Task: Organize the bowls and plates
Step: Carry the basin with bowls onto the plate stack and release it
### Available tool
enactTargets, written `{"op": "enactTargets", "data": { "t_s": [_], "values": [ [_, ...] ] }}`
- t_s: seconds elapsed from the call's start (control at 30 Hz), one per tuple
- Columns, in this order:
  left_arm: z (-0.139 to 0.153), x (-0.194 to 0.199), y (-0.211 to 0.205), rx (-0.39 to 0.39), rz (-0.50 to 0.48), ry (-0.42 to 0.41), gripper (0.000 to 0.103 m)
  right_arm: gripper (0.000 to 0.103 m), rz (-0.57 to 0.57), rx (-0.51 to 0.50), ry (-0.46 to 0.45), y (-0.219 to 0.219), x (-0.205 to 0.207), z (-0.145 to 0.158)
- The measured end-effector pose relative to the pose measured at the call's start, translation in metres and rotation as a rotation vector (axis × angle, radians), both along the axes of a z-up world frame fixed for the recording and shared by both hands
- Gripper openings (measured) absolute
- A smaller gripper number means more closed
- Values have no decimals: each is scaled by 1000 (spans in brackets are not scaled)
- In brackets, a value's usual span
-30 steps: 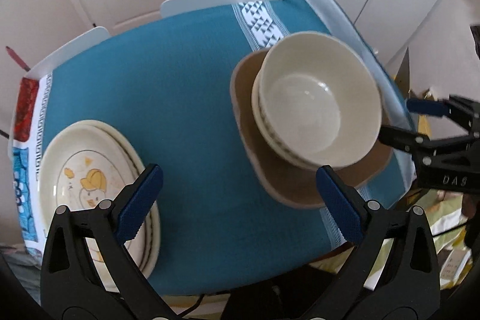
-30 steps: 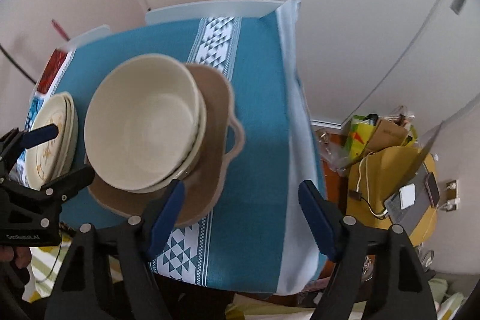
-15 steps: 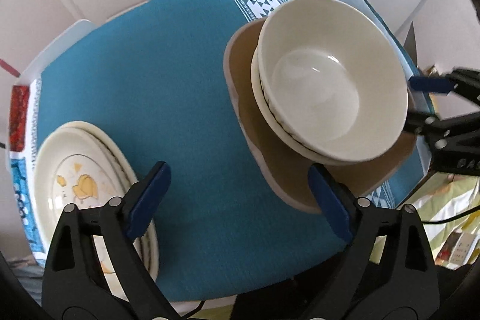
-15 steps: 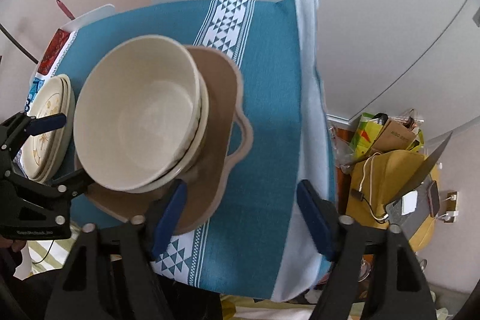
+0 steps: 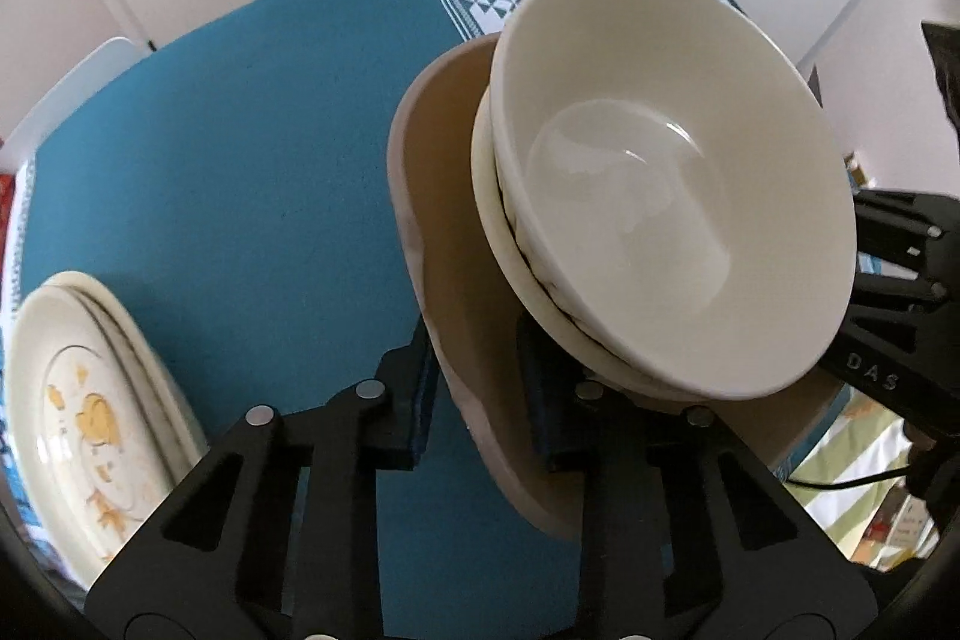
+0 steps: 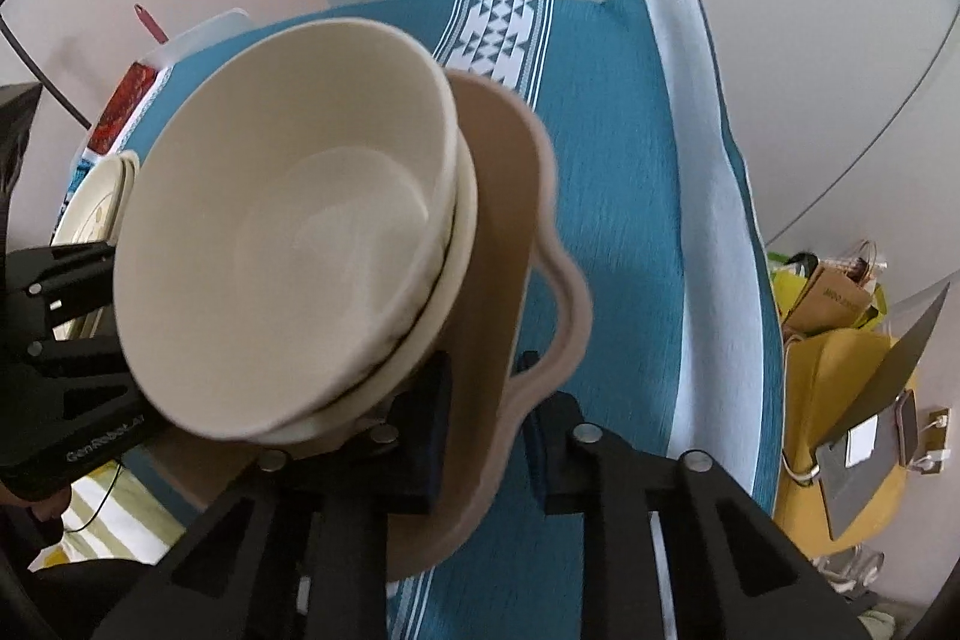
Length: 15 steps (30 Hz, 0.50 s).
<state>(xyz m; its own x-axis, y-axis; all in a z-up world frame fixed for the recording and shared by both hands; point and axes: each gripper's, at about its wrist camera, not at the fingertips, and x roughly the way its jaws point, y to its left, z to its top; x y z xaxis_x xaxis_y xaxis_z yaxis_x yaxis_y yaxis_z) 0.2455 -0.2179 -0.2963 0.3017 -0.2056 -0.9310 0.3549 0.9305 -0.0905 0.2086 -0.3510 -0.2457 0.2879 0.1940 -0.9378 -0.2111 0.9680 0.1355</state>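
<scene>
Both jaws have just closed and now pinch the brown plate (image 5: 456, 196). One side of its rim sits in the left gripper (image 5: 477, 400), the other side in the right gripper (image 6: 486, 424). Two cream bowls (image 5: 666, 196) sit stacked on the plate, over the blue tablecloth (image 5: 240, 148). Painted plates (image 5: 78, 412) lie near the left edge.

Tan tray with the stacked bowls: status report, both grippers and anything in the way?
Left gripper just closed, shut on tan tray rim. Right gripper likewise. Stacked bowls ride on it. Plate stack sits apart; nothing blocking.
</scene>
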Motion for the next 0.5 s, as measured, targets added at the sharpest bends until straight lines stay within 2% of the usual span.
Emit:
{"op": "enactTargets", "data": {
  "t_s": [0.1, 0.13, 0.5],
  "values": [
    [1, -1, -2, -16, 2, -14, 10, 15, 5, 17, -21, 0, 3, 0],
    [2, -2, -4, -11, -2, -21, 10, 11, 13, 27, -24, 0, 4, 0],
    [13, -11, -7, 29, 5, -79, 8, 9, 25, 4, -62, 2, -5, 4]
  ]
}}
